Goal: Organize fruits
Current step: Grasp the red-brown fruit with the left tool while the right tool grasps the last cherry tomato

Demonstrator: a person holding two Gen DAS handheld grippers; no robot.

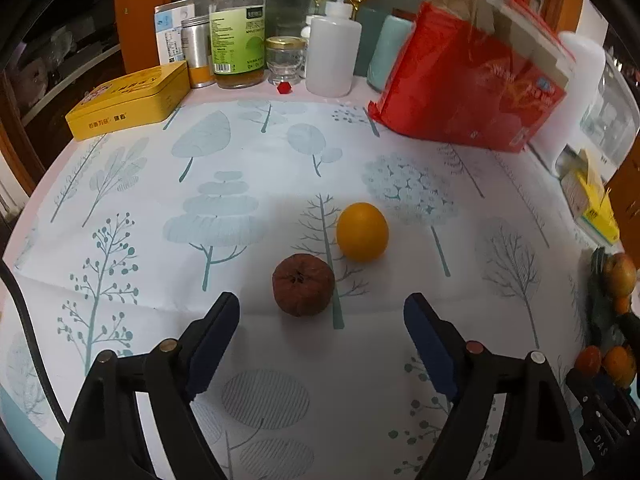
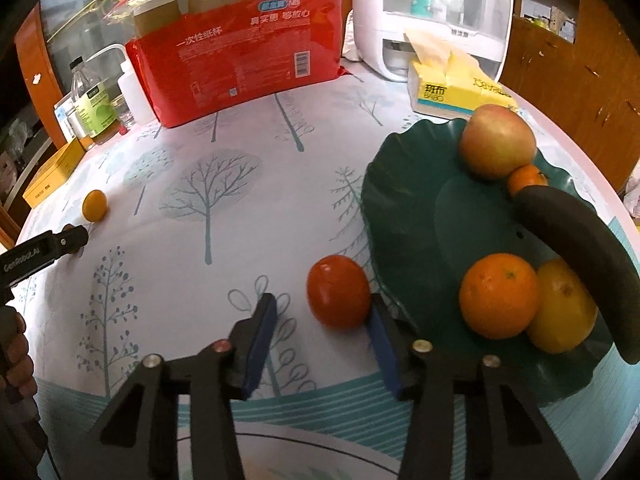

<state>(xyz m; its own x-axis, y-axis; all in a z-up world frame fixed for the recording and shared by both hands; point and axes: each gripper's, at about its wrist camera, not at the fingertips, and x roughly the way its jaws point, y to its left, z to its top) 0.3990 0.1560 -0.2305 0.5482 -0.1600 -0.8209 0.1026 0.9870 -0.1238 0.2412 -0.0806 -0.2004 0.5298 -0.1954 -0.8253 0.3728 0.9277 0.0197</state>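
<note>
- Fruits are split between table and plate: a red-orange tomato-like fruit lies on the tablecloth just beside the rim of the green plate; a wrinkled brown fruit and a yellow-orange fruit lie near each other further along the cloth.
- Already on the plate: an apple, a small tangerine, an orange, a lemon and a dark curved fruit.
- Handling, as I judge it: the red-orange fruit looks smooth, round and apt to roll or bruise, so take it across its widest part with light pressure. The brown one looks dry, light and rough, easier to hold.
- Right gripper tilts steeply down; its jaws stand apart, one pad touching the fruit's side, the other clear of it, so no grip yet.
- Left gripper also tilts down, jaws wide apart, the brown fruit just ahead between the tips, untouched.
</note>
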